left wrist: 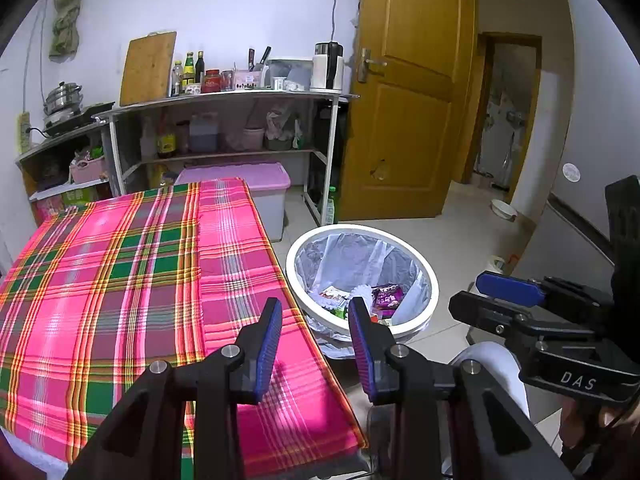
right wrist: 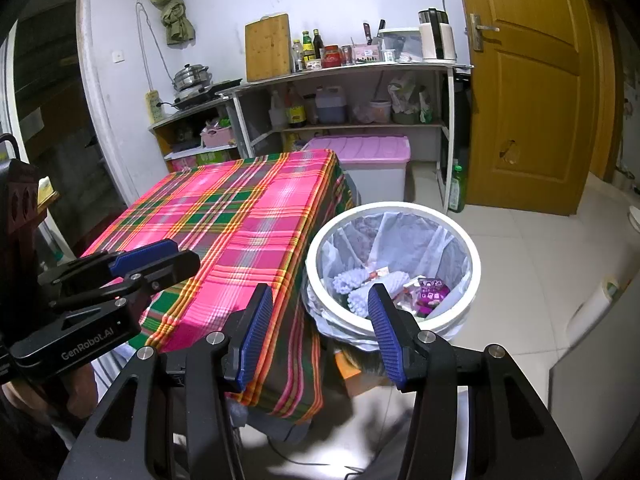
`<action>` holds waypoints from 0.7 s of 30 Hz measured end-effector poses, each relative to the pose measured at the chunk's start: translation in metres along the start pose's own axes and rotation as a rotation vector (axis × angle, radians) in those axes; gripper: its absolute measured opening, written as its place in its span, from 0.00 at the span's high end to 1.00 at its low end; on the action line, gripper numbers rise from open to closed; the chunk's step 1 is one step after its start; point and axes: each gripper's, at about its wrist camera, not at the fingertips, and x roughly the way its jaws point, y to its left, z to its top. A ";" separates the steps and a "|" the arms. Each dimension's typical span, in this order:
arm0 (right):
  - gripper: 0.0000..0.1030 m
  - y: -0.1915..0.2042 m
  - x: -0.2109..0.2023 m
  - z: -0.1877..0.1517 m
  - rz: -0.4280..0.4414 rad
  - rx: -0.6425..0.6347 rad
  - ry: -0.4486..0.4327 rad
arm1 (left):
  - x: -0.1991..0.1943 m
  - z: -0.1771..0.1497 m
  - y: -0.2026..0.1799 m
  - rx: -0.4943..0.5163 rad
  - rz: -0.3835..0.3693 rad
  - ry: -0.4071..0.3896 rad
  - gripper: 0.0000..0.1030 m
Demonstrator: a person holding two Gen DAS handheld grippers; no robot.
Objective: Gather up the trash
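Note:
A white trash bin (left wrist: 424,272) with a clear liner stands on the floor right of the table; it also shows in the right wrist view (right wrist: 474,256). Inside lie a purple snack wrapper (left wrist: 387,295) (right wrist: 431,291), white foam netting (right wrist: 352,282) and other scraps. My left gripper (left wrist: 314,312) is open and empty, over the table's right edge. My right gripper (right wrist: 318,300) is open and empty, between the table corner and the bin. Each gripper shows in the other's view: the right one (left wrist: 496,300), the left one (right wrist: 160,258).
The table has a pink, green and yellow plaid cloth (left wrist: 140,272) (right wrist: 240,216). Behind it stand kitchen shelves (left wrist: 224,100) with bottles and a pink-lidded storage box (right wrist: 360,152). A wooden door (left wrist: 404,92) is open at the right, with tiled floor (right wrist: 532,264) around the bin.

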 end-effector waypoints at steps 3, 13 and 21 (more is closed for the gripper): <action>0.51 0.001 0.000 0.000 0.002 0.000 -0.001 | 0.000 0.000 0.000 0.000 0.000 0.001 0.67; 0.51 0.002 0.000 0.000 0.003 -0.005 0.005 | 0.001 0.000 0.001 0.000 -0.001 0.001 0.67; 0.51 0.003 0.000 -0.001 0.002 -0.006 0.006 | -0.001 -0.001 0.001 -0.001 -0.001 0.003 0.67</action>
